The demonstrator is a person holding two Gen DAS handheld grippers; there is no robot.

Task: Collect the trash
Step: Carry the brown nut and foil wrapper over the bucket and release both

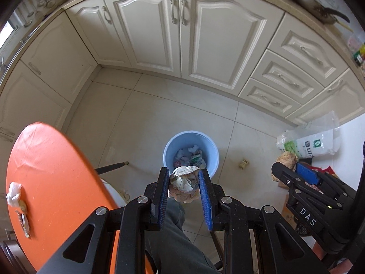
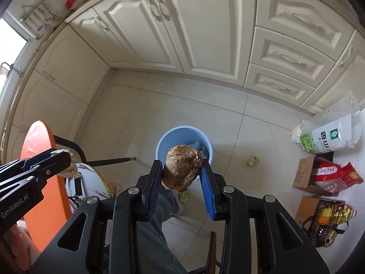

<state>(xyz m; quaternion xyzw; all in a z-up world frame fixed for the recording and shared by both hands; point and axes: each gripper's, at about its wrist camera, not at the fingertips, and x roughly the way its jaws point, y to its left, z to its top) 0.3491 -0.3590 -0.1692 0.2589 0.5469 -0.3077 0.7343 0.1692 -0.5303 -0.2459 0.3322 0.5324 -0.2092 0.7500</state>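
My left gripper point(image 1: 184, 177) is shut on a crumpled ball of whitish printed paper point(image 1: 184, 183), held high above the floor just short of a light blue bin point(image 1: 212, 150). The bin point(image 2: 162, 148) stands on the tiled floor with several crumpled scraps inside. My right gripper point(image 2: 182, 169) is shut on a brown crumpled paper ball point(image 2: 182, 169), which hangs over the bin's near rim. In the left wrist view the right gripper point(image 1: 287, 171) shows at the right with the brown ball point(image 1: 287, 159). The left gripper's side point(image 2: 57, 159) appears at the left of the right wrist view.
An orange round table point(image 1: 52, 182) at the left carries a white wad point(image 1: 13, 194) and other scraps. A small yellowish scrap point(image 2: 252, 159) lies on the floor right of the bin. Bags, boxes and an oil bottle point(image 2: 335, 214) crowd the right. Cream cabinets point(image 1: 182, 34) line the back. A person's trouser leg point(image 1: 175, 239) is below.
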